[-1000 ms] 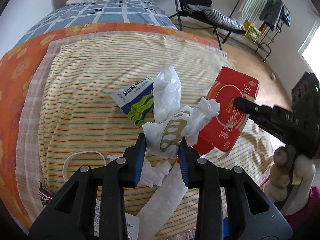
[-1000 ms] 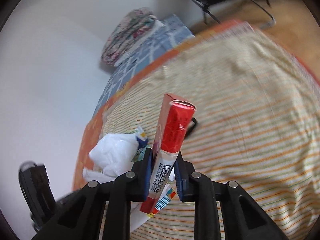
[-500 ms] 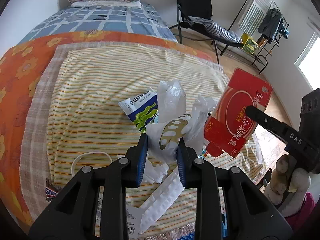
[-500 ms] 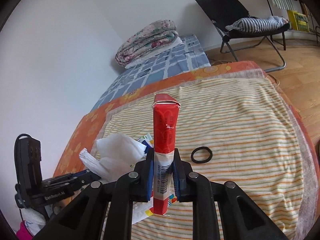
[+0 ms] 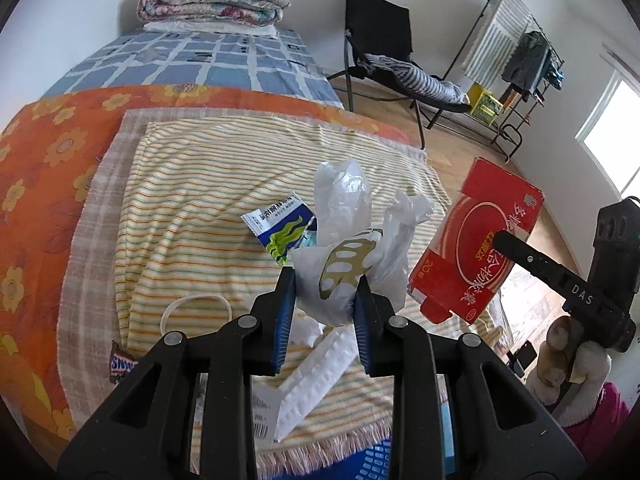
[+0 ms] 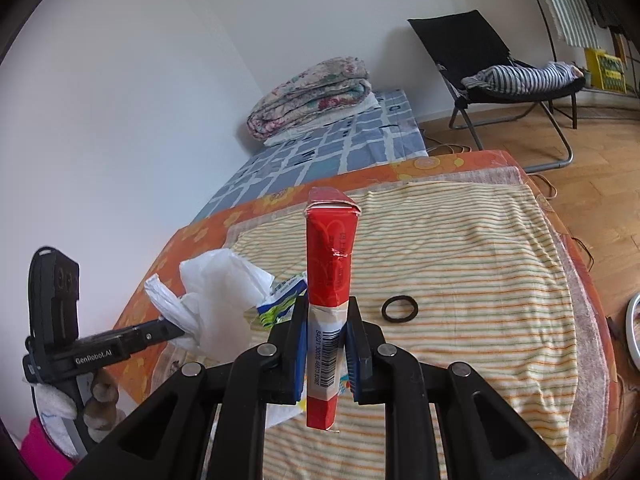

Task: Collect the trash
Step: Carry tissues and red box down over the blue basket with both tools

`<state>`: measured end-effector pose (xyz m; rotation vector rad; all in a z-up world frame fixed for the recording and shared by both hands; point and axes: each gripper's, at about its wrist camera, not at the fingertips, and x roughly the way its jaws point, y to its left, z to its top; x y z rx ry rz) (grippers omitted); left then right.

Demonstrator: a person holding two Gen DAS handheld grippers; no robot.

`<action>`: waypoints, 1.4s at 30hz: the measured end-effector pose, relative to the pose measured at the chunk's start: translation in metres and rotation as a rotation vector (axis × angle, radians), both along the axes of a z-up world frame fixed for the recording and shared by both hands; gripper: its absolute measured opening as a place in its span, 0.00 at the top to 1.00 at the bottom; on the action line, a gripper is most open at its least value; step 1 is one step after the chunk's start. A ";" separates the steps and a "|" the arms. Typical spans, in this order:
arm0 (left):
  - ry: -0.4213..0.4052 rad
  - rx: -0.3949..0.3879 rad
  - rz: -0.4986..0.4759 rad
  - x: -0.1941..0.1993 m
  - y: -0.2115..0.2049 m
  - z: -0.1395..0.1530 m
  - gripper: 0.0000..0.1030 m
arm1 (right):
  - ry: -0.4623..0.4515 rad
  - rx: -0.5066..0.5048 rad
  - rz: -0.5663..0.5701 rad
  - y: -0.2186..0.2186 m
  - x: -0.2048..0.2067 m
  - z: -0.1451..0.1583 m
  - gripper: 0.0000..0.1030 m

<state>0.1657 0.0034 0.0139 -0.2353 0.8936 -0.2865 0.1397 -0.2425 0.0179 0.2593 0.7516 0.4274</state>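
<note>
Both grippers have risen off the striped blanket (image 5: 192, 216): left gripper (image 5: 324, 300) clamped on the white plastic bag (image 5: 340, 264), right gripper (image 6: 326, 344) clamped on the red carton (image 6: 330, 272); keep grips firm, carrying both to the bin

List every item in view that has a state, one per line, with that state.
Left gripper: shut on the crumpled white plastic bag, held above the bed.
Right gripper: shut on the flat red cardboard box, upright, top flap closed.
Blue-and-green snack packet: torn open, behind the bag.
Black rubber ring: lying flat on the striped blanket.
Floral quilt: folded.
Black folding chair: unfolded.
</note>
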 end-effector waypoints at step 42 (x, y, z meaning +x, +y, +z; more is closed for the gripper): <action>0.197 0.131 -0.190 -0.190 -0.031 -0.095 0.74 | 0.131 -0.191 0.191 0.014 -0.184 -0.079 0.85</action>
